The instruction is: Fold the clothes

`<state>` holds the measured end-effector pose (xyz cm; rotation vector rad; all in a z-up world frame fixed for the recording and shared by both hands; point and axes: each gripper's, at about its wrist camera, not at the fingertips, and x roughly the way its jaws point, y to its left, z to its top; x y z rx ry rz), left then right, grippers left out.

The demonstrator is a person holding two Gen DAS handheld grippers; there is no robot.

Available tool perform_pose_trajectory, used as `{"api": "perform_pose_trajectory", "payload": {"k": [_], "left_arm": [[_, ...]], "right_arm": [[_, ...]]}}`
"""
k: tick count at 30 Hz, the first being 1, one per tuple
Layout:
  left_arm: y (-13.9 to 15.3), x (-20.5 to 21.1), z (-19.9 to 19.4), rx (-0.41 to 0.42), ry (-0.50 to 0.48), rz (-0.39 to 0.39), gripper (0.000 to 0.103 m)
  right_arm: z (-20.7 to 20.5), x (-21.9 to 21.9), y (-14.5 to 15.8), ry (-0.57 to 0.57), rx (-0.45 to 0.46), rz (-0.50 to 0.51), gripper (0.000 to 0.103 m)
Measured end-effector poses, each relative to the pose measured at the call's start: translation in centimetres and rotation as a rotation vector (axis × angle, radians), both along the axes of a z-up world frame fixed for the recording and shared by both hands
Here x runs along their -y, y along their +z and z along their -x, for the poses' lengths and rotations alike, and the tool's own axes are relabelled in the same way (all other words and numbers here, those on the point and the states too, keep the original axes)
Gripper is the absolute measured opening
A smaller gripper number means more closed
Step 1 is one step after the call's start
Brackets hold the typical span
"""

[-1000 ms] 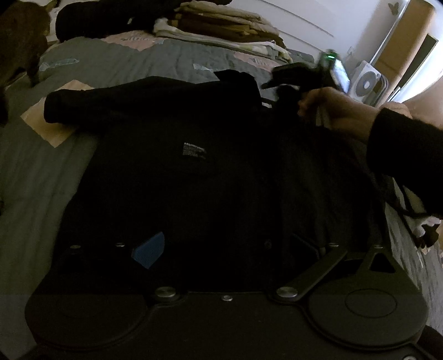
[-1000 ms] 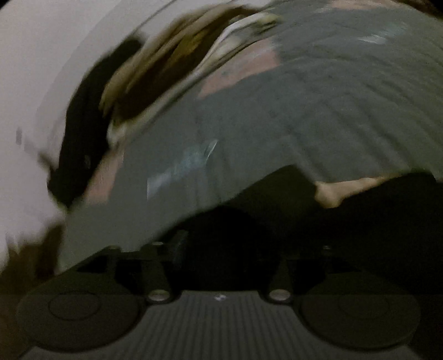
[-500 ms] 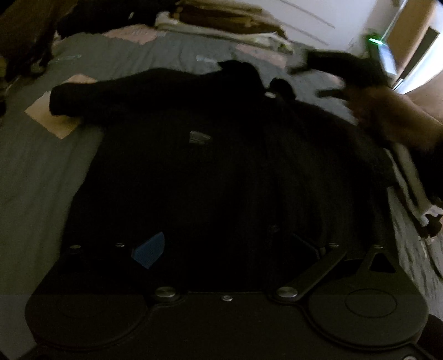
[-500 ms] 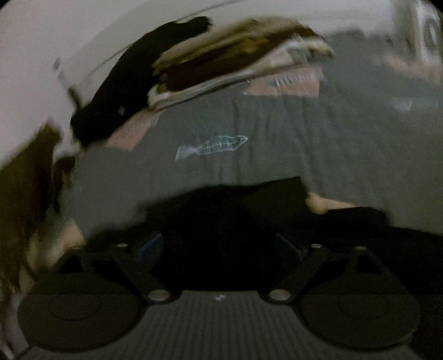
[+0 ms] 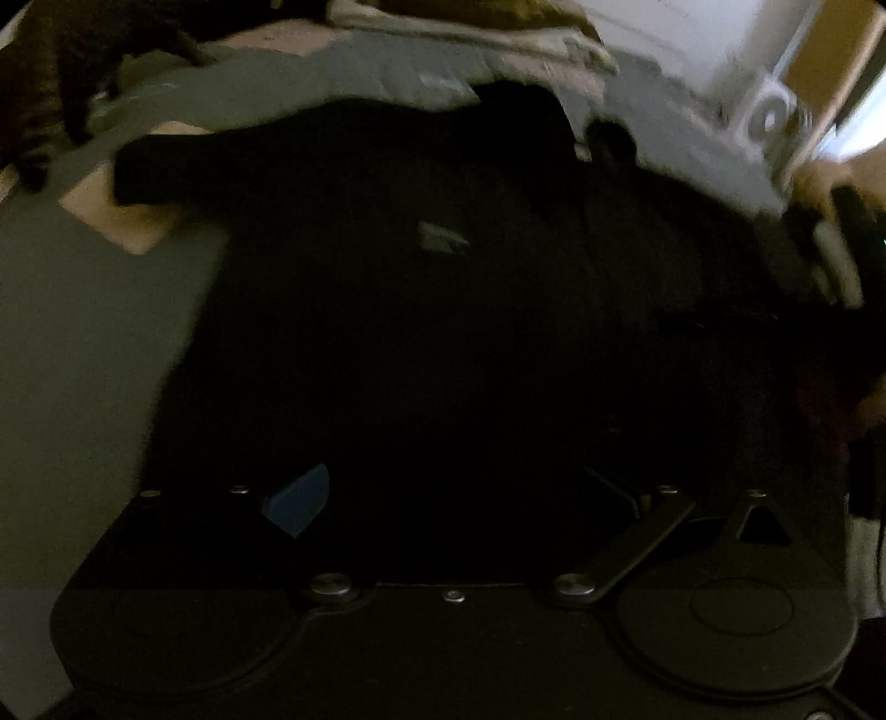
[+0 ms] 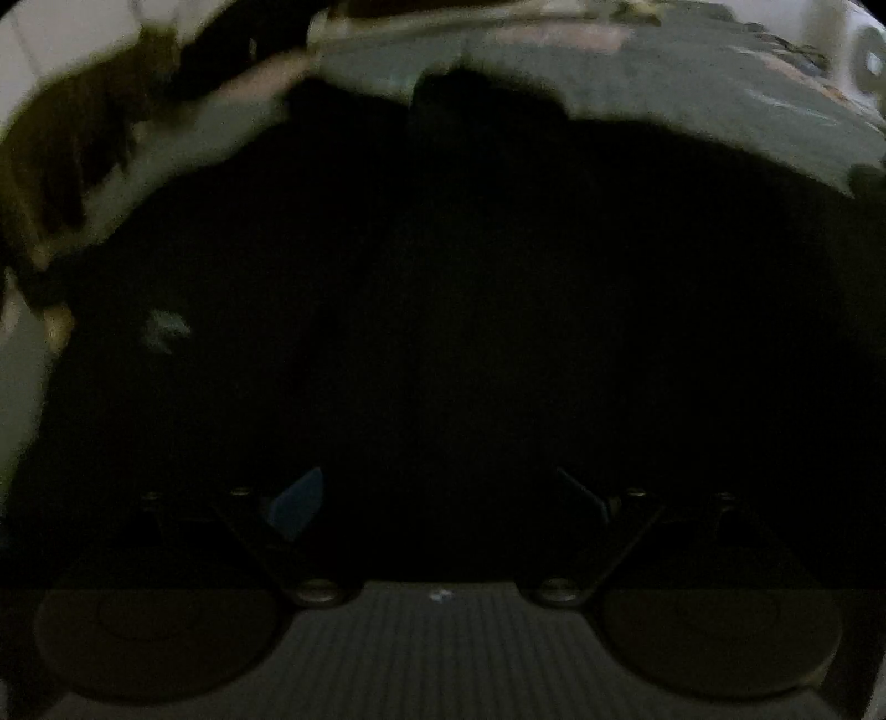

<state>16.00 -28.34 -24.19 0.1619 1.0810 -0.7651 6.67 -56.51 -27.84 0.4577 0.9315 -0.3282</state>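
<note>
Your black sweatshirt (image 5: 443, 332) lies spread flat mid-bed, small pale label (image 5: 440, 239) showing. Folded clothes (image 5: 470, 22) are stacked at the grey bedspread's (image 5: 83, 332) far edge. One sleeve runs leftward; the collar probably points away. Left gripper (image 5: 454, 498) and right gripper (image 6: 448, 493) both gape, holding nothing.

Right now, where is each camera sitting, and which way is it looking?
Left wrist view: sits on the left tool, looking forward across the black garment spread on the grey bedspread; the person's hand shows at the right edge.
Right wrist view: sits on the right tool, looking low over the same garment; only its own fingers show.
Shared: the garment, its small pale label, and the folded pile behind.
</note>
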Motion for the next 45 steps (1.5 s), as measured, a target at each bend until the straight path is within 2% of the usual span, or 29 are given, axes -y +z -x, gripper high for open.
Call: {"api": "perform_pose_trajectory", "payload": {"k": [3, 6, 9, 13, 17, 20, 26, 27, 29, 31, 32, 34, 36, 38, 41, 42, 45], "left_arm": [[1.9, -4.8, -1.4, -0.055, 0.031, 0.025, 0.099], [2.3, -9.8, -2.3, -0.071, 0.059, 0.006, 0.1], [1.8, -13.5, -3.3, -0.133, 0.082, 0.005, 0.1], [-1.0, -17.1, -4.2, -0.282, 0.128, 0.08, 0.1], [-3.2, -18.4, -3.6, -0.319, 0.171, 0.119, 0.1], [-4.6, -18.0, -3.3, -0.372, 0.169, 0.169, 0.1], [-6.0, -17.5, -3.1, -0.361, 0.198, 0.186, 0.098], [-6.0, -17.2, -2.9, -0.353, 0.194, 0.19, 0.095], [-6.0, -16.7, -2.6, -0.337, 0.182, 0.192, 0.074], [-5.8, -15.7, -2.0, -0.318, 0.131, 0.146, 0.033], [-5.5, -15.6, -2.0, -0.321, 0.126, 0.154, 0.024], [-4.9, -15.3, -1.8, -0.328, 0.115, 0.171, 0.014], [-4.1, -15.0, -1.7, -0.333, 0.104, 0.192, 0.012], [-2.3, -14.8, -1.2, -0.324, 0.081, 0.257, 0.012], [0.7, -14.0, -0.7, -0.29, 0.046, 0.291, 0.012], [1.7, -13.6, -0.4, -0.268, 0.026, 0.278, 0.012], [4.0, -11.9, 0.3, -0.17, -0.064, 0.163, 0.012]], "right_arm": [[2.5, -1.5, 3.0, 0.02, 0.044, -0.016, 0.091], [4.6, -4.5, 4.5, 0.076, 0.068, -0.025, 0.091], [6.0, -8.0, 4.6, 0.135, 0.062, -0.058, 0.091], [7.6, -11.7, 3.7, 0.141, 0.048, -0.131, 0.091], [8.3, -15.1, 3.3, 0.171, 0.048, -0.22, 0.091], [8.5, -17.3, 3.6, 0.206, 0.032, -0.223, 0.091], [8.6, -17.1, 4.6, 0.187, 0.036, -0.219, 0.091], [8.7, -16.8, 4.6, 0.176, 0.033, -0.217, 0.091], [9.0, -16.1, 4.6, 0.149, 0.023, -0.22, 0.091], [9.6, -15.3, 4.5, 0.118, 0.021, -0.229, 0.091], [9.9, -15.1, 4.5, 0.103, 0.024, -0.235, 0.091], [10.5, -14.5, 4.4, 0.078, 0.033, -0.249, 0.091], [11.3, -13.9, 4.6, 0.054, 0.047, -0.257, 0.091], [12.0, -13.2, 4.8, 0.031, 0.064, -0.264, 0.091], [13.4, -11.8, 5.1, -0.007, 0.085, -0.277, 0.091], [13.9, -11.3, 5.2, -0.019, 0.091, -0.279, 0.091], [15.4, -9.8, 5.5, -0.058, 0.11, -0.279, 0.091]]}}
